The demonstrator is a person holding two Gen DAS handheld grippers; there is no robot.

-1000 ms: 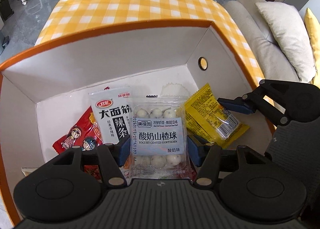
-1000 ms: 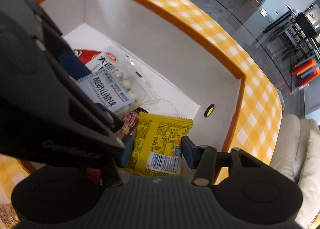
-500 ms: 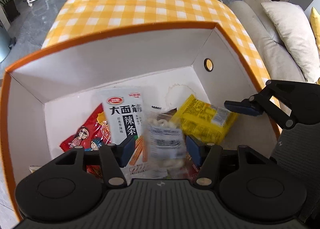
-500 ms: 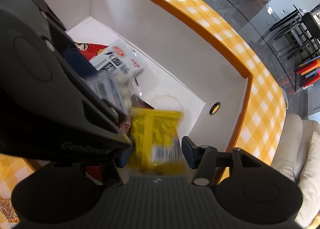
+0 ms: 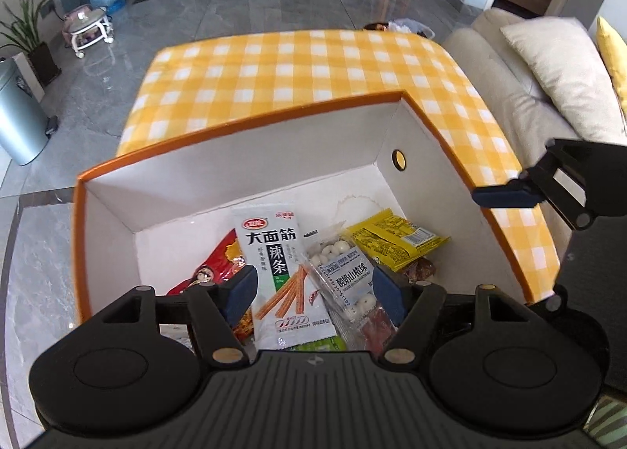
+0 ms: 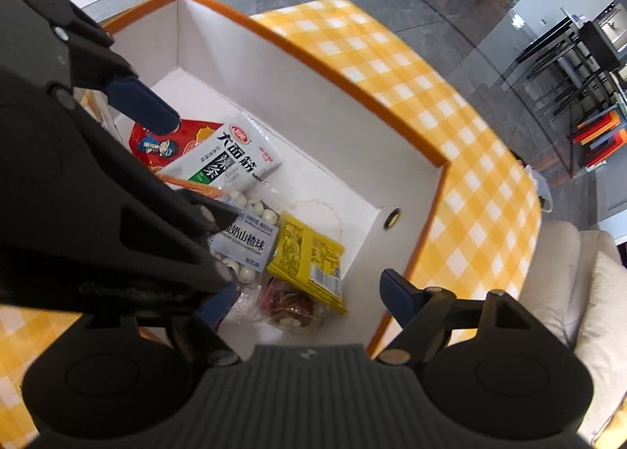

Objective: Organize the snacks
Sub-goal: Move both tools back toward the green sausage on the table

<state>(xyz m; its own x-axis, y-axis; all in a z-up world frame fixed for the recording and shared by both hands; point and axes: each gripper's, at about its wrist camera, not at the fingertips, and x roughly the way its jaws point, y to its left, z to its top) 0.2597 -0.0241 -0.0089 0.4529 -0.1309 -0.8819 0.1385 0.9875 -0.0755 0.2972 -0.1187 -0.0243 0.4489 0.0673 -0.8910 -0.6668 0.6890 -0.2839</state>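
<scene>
Yellow checked tablecloth (image 5: 313, 72) under an orange-rimmed white box (image 5: 243, 159). Left gripper (image 5: 313, 288) and right gripper (image 6: 309, 300) both spread wide, holding nothing, above the box. Inside the box: hawthorn ball pack (image 5: 345, 272) beside white spicy-strip pack (image 5: 278, 268), yellow packet (image 5: 395, 241) by the right wall, red packet (image 5: 211, 268) at left.

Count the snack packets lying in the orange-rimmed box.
5 visible: red packet far left, white spicy-strip packet beside it, clear hawthorn-ball packet in the middle, yellow packet right, dark clear-wrapped snack under it. More may be hidden underneath.
</scene>
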